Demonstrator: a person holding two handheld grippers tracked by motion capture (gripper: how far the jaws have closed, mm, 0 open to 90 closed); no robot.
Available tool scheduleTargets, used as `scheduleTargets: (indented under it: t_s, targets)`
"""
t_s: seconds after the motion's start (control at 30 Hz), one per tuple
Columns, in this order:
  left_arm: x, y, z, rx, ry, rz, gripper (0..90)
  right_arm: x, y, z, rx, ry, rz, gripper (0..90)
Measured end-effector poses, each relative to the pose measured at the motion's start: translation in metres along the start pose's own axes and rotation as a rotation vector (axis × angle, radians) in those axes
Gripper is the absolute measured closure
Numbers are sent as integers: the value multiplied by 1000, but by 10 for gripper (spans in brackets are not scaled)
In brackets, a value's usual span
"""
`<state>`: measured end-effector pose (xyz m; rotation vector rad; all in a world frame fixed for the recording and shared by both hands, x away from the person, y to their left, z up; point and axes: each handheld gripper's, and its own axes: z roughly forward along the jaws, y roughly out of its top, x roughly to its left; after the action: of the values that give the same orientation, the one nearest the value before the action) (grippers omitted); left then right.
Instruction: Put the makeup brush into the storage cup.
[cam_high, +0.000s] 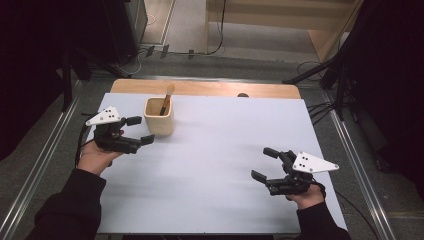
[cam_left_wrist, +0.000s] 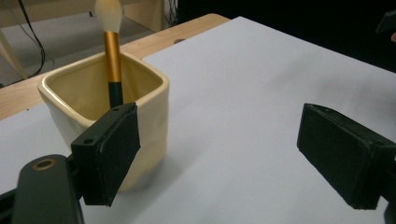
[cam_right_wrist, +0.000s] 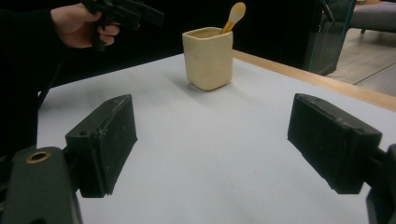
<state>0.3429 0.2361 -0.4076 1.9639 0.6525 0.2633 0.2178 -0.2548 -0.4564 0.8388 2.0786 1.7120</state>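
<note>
Makeup brush (cam_high: 166, 98) stood in cream cup (cam_high: 159, 117) at desk (cam_high: 210, 170) far-left. Left tongs (cam_high: 140, 130) held wide open, empty, beside cup; right tongs (cam_high: 265, 164) wide open, empty, well apart. Cup likely best steadied before brush is lifted.

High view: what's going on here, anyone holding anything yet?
Not yet. A person holds a two-jaw tool in each hand over a white sheet on the table. The left tool is open, right beside a cream square cup with a makeup brush standing in it; one jaw is close to the cup's wall, and contact can't be told. The right tool is open too, well away from the cup, with nothing between its jaws.
</note>
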Motion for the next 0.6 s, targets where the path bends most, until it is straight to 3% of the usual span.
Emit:
scheduleTargets:
  t_s: [0.6]
  targets:
    - [-28, -26, -11, -45, -25, -25, 138, -1, 0, -1, -5, -2, -1, 166]
